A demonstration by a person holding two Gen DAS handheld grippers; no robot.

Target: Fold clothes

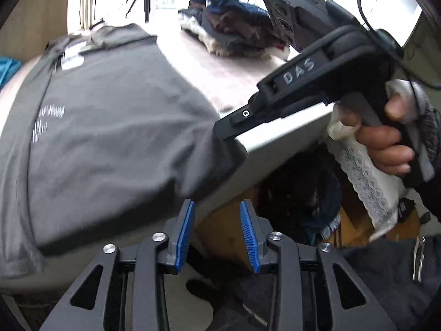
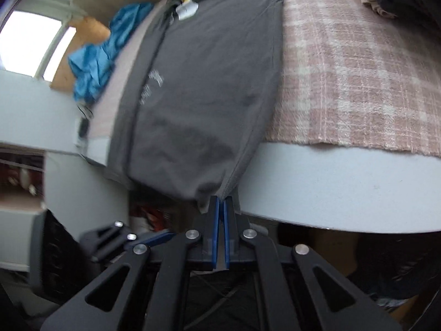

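My right gripper (image 2: 221, 207) pinches the hem corner of the grey T-shirt (image 2: 204, 88) overhanging the table (image 2: 330, 187) edge, apparently to keep it taut, while my left gripper (image 1: 217, 231) waits alongside, jaws spread and empty

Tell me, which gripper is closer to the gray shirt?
Right. The right gripper is shut on the gray shirt's hem at the table edge; the left gripper is open beside the hem, holding nothing.

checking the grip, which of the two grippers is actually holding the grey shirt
The right gripper: shut on the grey shirt's bottom corner at the table edge. The left gripper is open, empty.
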